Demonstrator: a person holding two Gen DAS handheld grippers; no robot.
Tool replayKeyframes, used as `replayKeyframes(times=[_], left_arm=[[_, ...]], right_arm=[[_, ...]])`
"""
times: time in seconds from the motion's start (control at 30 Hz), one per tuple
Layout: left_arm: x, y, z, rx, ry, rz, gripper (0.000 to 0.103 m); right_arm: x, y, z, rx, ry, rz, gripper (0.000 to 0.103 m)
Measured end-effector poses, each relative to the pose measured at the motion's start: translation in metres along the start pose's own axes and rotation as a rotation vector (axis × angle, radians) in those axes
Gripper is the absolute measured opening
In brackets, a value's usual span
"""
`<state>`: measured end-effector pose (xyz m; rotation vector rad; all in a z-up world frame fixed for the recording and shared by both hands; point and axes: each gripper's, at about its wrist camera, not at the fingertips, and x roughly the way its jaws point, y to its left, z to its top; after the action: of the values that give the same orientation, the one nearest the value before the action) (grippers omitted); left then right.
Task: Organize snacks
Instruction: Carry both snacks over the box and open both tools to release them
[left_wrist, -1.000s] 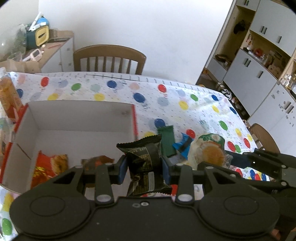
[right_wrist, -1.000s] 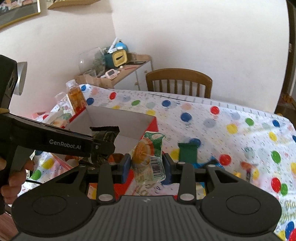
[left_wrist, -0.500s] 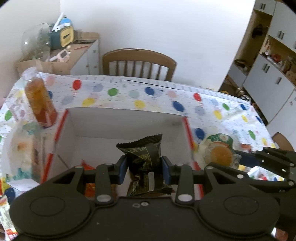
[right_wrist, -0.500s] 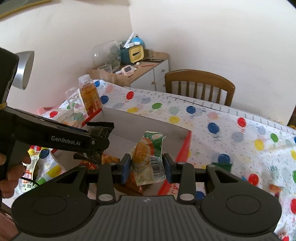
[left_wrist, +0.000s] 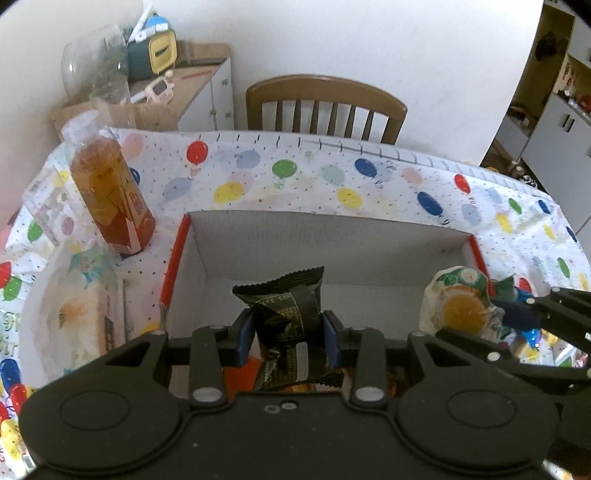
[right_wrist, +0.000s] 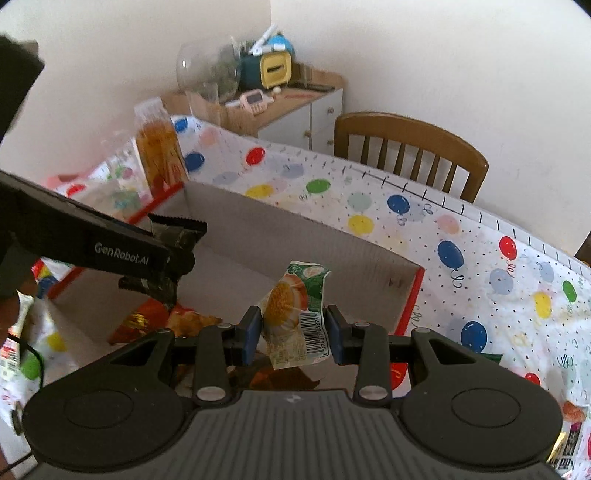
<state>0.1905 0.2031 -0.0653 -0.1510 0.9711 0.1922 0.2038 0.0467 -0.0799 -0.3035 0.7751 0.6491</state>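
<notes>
Black foil snack (left_wrist: 288, 314) is hanging clamped in the left tongs (left_wrist: 288, 334) over the box (left_wrist: 332, 229); the right tongs (right_wrist: 293, 328) are gripping an orange-print packet (right_wrist: 291, 314) above it too. Crossing tongs risk colliding, dropping either outside the box's red rim.

Black wrapper (left_wrist: 286, 314); white box (left_wrist: 332, 243), red edge; balloon-dotted tablecloth (left_wrist: 314, 177).

"GenRobot.AI" on the left tongs (right_wrist: 173, 254); barcode digits on the orange-print packet (right_wrist: 295, 321).
</notes>
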Motion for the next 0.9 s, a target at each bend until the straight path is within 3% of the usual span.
replayKeyframes(times=[0.43, 0.9], left_arm=[[0.056, -0.013, 0.01, 0.059, 0.085, 0.019, 0.036], [0.084, -0.015, 0.006, 0.083, 0.162, 0.015, 0.036]], right_arm=[[0.045, 0.001, 0.0, 0.004, 0.098, -0.013, 0.036], [0.058, 0.006, -0.001, -0.011, 0.139, -0.005, 0.037]])
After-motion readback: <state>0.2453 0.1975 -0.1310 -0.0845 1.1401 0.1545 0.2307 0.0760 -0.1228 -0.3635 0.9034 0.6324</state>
